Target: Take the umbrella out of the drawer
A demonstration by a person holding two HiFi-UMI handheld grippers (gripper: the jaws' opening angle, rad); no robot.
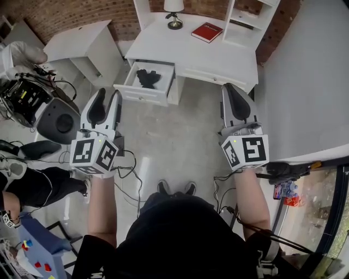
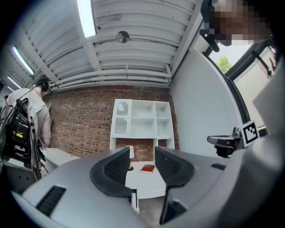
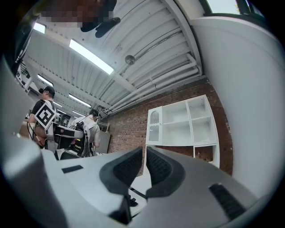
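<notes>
Two steps of the task are left as I judge it, the grasp and the lift, and neither has begun: the black folded umbrella (image 1: 148,78) lies inside the open drawer (image 1: 143,95) of the white desk (image 1: 185,52), untouched, so only the opening of the drawer counts as done. Counted, there are two grippers, one umbrella, one open drawer, one desk, one red book (image 1: 206,31) and one small lamp (image 1: 174,16), the last two standing on the desk top well beyond both sets of jaws. The left gripper (image 1: 109,93) points level toward the desk with its jaws partly apart and nothing between them; in the left gripper view the gap frames only the far desk edge and the red book. The umbrella lies ahead of these jaws and a little to their right, well apart from the tips, and this is the nearer of the two grippers to it. The right gripper (image 1: 233,87) has its jaws drawn together with only a thin slit between the pads and nothing clamped; the drawer sits ahead of it and well off to its left. Beyond both jaws rises one white shelf unit (image 2: 142,119) against a brick wall. What remains, by my reading, is to bring a gripper forward to the drawer, widen its jaws over the umbrella, close on it and lift it clear of the drawer walls.
</notes>
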